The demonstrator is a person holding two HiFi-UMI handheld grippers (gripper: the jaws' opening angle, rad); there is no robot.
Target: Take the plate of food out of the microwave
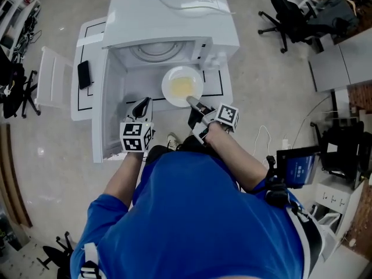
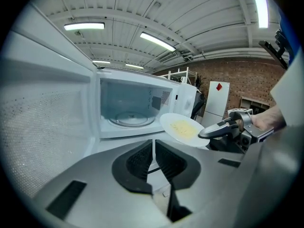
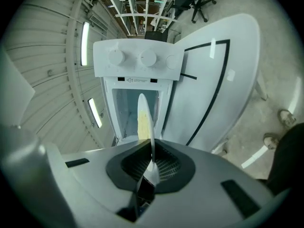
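white plate (image 1: 182,86), just the one, and it's clamped at its near rim by the right gripper (image 1: 195,102), jaws closed tight on the edge. from that gripper's own view the plate stands edge-on straight ahead, running forward out of the pads. one pale yellow patch of food (image 1: 182,86) sits in the middle of it. the plate is outside the cavity now, held in the air just ahead of the right gripper, with the mouth of the one microwave (image 1: 168,22) right beyond it. inside, past the plate, a single glass turntable (image 1: 160,50) lies bare. the door (image 1: 109,112) stands swung wide open, off to the left of both grippers.

two grippers in play, and the left gripper (image 1: 141,106) hangs just left of the right one, between it and the door, jaws drawn together with nothing between them. from its view the plate is ahead and to the right, apart from it. one black phone (image 1: 84,74) lies on the white table (image 1: 87,34), well to the left of the left gripper, beyond the door.
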